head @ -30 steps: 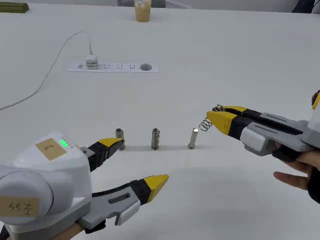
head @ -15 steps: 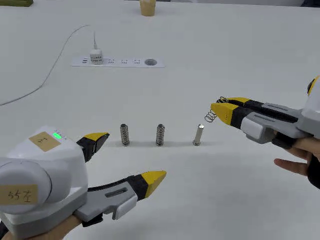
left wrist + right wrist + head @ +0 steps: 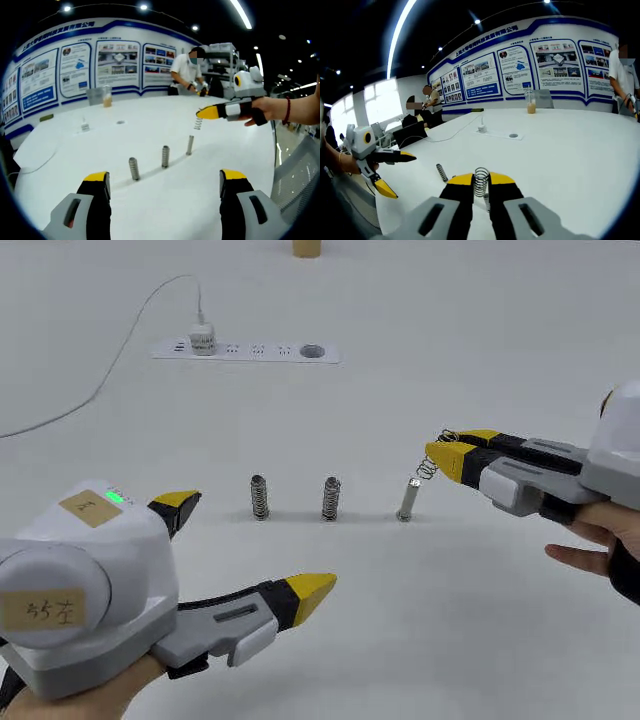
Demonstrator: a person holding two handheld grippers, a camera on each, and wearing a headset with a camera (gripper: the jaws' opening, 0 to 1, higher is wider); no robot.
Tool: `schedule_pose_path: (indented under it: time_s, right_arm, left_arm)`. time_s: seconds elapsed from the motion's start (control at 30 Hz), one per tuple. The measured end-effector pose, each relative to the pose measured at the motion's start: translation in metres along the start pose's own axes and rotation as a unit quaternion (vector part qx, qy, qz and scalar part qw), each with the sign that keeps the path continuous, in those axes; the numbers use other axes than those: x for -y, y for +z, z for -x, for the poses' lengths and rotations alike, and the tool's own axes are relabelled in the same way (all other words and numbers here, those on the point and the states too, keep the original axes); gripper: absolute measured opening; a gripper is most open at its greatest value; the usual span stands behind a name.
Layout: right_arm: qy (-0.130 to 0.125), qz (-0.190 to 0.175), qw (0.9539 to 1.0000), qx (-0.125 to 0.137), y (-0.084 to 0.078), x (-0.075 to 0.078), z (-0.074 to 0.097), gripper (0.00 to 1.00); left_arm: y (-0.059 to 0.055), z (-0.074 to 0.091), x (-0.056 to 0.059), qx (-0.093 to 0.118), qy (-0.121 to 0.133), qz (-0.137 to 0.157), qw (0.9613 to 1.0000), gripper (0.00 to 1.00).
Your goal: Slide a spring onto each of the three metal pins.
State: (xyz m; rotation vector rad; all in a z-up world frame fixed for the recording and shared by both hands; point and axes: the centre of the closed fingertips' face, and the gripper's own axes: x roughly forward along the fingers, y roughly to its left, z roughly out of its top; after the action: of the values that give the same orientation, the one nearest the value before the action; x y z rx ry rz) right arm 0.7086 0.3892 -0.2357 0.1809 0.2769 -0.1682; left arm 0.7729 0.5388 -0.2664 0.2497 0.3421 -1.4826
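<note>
Three metal pins stand in a row on the white table. Springs sit on the left pin [image 3: 260,497] and the middle pin [image 3: 331,498]; the right pin [image 3: 408,499] is bare. My right gripper [image 3: 446,454] is shut on a small spring [image 3: 428,468], which hangs off its tips just above and right of the bare pin's top. From behind, that spring [image 3: 480,181] stands upright between the yellow jaws. My left gripper [image 3: 245,545] is open and holds nothing, near and to the left of the row [image 3: 165,156].
A white power strip [image 3: 245,350] with a plug and a cable lies farther back, and a cup [image 3: 306,247] stands at the table's far edge. People stand beyond the table [image 3: 187,70].
My left gripper has drawn back to the left, away from the left pin. The right gripper still holds the spring beside the bare pin's top. The head camera has shifted.
</note>
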Motion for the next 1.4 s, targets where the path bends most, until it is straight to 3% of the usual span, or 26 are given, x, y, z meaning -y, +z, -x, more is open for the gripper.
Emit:
schedule_pose_path:
  time_s: [0.5, 0.8, 1.4]
  right_arm:
    - [-0.009, 0.033, 0.9992, -0.022, -0.016, 0.003, -0.014, 0.12]
    - [-0.022, 0.049, 0.9982, -0.025, -0.019, 0.006, -0.015, 0.12]
    - [-0.025, 0.052, 0.9974, -0.043, -0.034, 0.006, -0.018, 0.12]
  left_arm:
    - [-0.003, -0.001, -0.001, -0.004, 0.002, 0.003, 1.0000, 1.00]
    - [-0.007, -0.001, -0.001, -0.011, 0.001, 0.003, 0.9999, 1.00]
    - [-0.008, -0.002, 0.003, -0.017, -0.006, 0.001, 0.9998, 0.97]
